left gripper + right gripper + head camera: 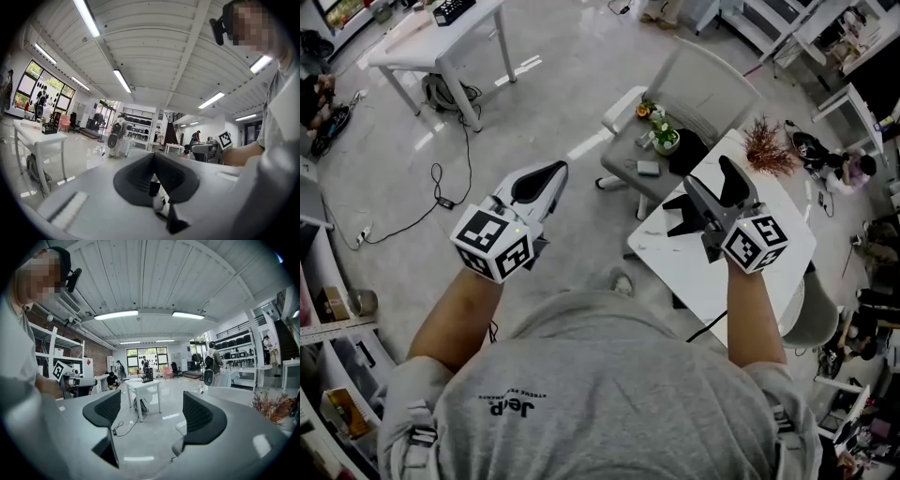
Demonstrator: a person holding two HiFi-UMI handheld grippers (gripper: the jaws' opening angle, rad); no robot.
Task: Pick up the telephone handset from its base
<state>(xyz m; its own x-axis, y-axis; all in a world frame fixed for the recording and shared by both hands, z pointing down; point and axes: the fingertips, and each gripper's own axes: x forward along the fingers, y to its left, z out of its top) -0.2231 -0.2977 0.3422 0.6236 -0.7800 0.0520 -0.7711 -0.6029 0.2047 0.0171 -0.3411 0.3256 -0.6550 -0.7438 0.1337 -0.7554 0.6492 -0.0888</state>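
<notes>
The left claw (551, 172) is closed together and empty; the right claw (712, 178) stands apart, empty, above the white worktop (694, 272). On the grey chair (675, 103), a small pot (666, 142) holds flowers beside a dark thing (686, 152), too small to tell whether it is the telephone handset.

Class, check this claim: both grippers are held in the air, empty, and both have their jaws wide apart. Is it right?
No. Only the right gripper has its jaws apart; the left gripper view shows the left gripper with its jaws closed together. Both are empty and held in the air.
</notes>
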